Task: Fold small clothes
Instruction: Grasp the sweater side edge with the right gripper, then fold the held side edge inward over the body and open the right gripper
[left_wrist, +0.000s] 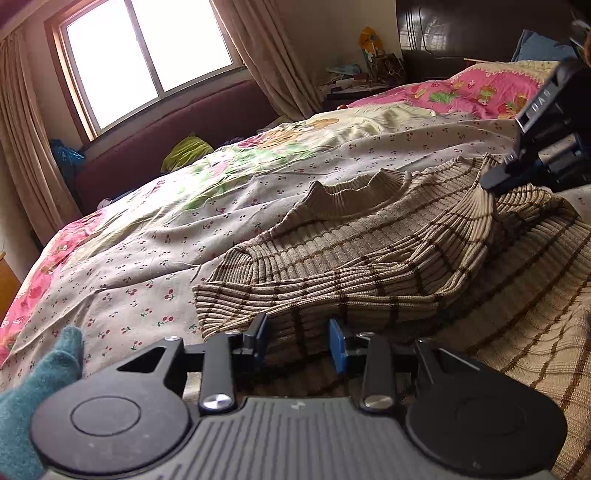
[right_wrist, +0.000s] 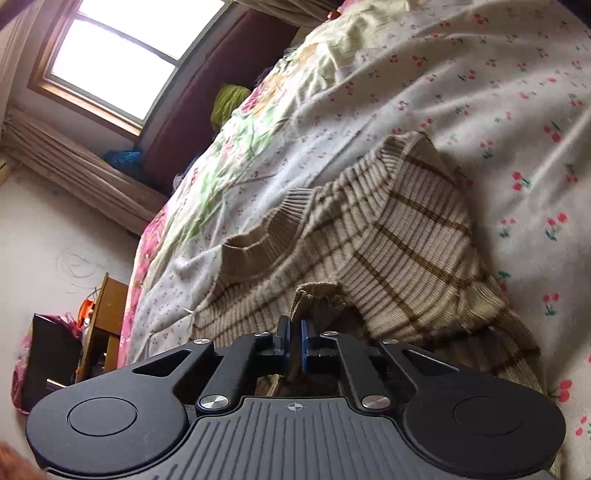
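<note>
A beige ribbed sweater (left_wrist: 369, 236) with brown stripes lies crumpled on the cherry-print bed cover (left_wrist: 166, 240), its collar (left_wrist: 354, 195) towards the window. My left gripper (left_wrist: 300, 338) is at the sweater's near folded edge, and the thick fold fills the gap between its blue pads. In the right wrist view my right gripper (right_wrist: 294, 328) is shut on a ribbed cuff (right_wrist: 317, 295) of the sweater (right_wrist: 388, 229), which sticks up past the pads. The left wrist view shows the right gripper (left_wrist: 493, 181) at the far right, lifting a sleeve into a peak.
A teal sleeve (left_wrist: 44, 376) shows at the lower left. Behind the bed are a window (left_wrist: 147, 55), curtains, a dark red bench (left_wrist: 177, 125) with a green cloth (left_wrist: 186, 151), and a cluttered nightstand (left_wrist: 354, 81). A pink pillow (left_wrist: 480, 88) lies at the headboard. A wooden cabinet (right_wrist: 103, 325) stands beside the bed.
</note>
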